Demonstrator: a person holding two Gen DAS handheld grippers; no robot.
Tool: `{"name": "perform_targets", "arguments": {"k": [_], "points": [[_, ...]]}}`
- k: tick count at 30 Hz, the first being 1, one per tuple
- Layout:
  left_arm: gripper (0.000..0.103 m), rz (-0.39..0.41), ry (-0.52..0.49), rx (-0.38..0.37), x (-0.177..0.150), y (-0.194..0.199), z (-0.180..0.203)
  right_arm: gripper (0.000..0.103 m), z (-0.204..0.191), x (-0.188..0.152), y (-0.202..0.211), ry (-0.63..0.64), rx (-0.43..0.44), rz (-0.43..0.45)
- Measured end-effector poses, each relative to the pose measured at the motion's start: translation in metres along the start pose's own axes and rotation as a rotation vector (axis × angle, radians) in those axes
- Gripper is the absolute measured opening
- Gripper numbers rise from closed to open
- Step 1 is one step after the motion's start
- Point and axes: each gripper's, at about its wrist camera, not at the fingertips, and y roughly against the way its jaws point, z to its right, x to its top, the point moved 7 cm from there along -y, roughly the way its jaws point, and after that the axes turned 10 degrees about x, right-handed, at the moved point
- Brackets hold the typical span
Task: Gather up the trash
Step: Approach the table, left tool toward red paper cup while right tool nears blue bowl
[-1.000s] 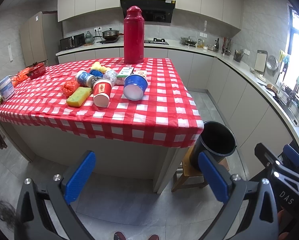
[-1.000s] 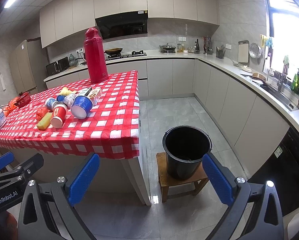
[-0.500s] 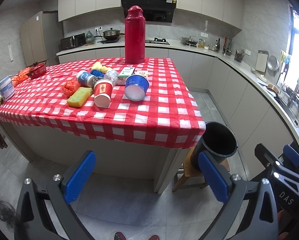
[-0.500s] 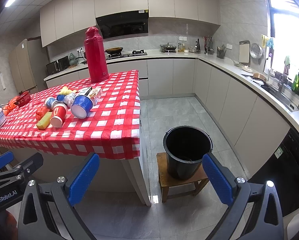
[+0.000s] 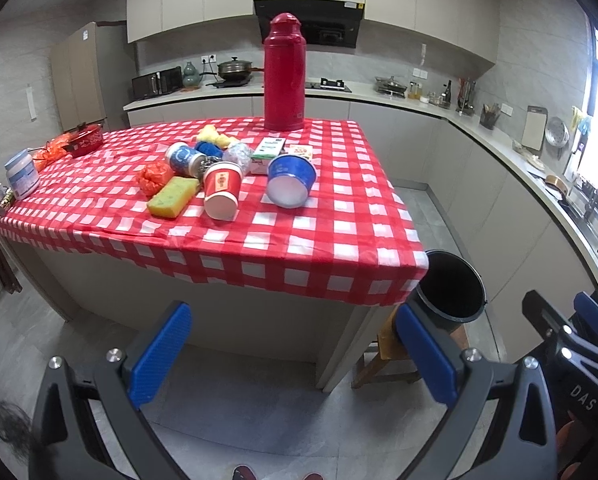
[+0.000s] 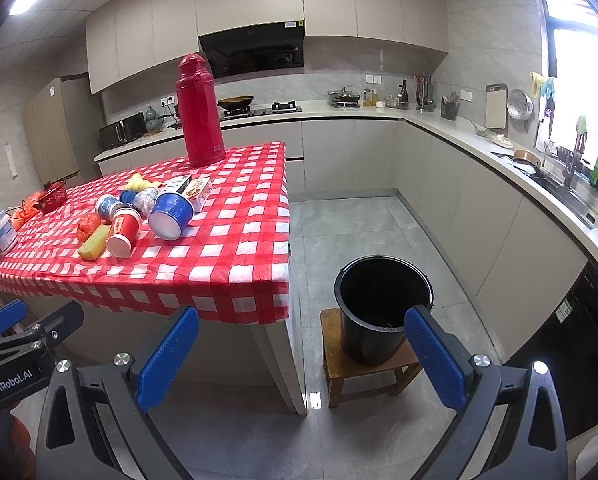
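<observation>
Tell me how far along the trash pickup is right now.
Barely started, it seems. Done: nothing obvious; the black bucket on its stool looks nearly empty. In hand: nothing, the left gripper and right gripper both hang open short of the table. Left: the red cup, blue bowl, sponge and remaining clutter on the checked cloth.

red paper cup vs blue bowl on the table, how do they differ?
The red paper cup is tall and narrow; the blue bowl is squat and wider. The cup is red with a small printed emblem; the bowl is blue with faint pale markings. The cup lies beside the yellow sponge; the bowl lies nearer the table edge on the black bucket side. Both are tipped on their sides, white undersides toward the cameras.
</observation>
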Motion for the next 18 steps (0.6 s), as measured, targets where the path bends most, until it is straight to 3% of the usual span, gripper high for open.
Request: {"name": "perform_targets", "arguments": {"k": [18], "points": [[0.103,-0.022,0.063,0.099,0.026,-0.043,-0.044,0.103,-0.032,0.019,-0.046,0.026,0.098,-0.032]]}}
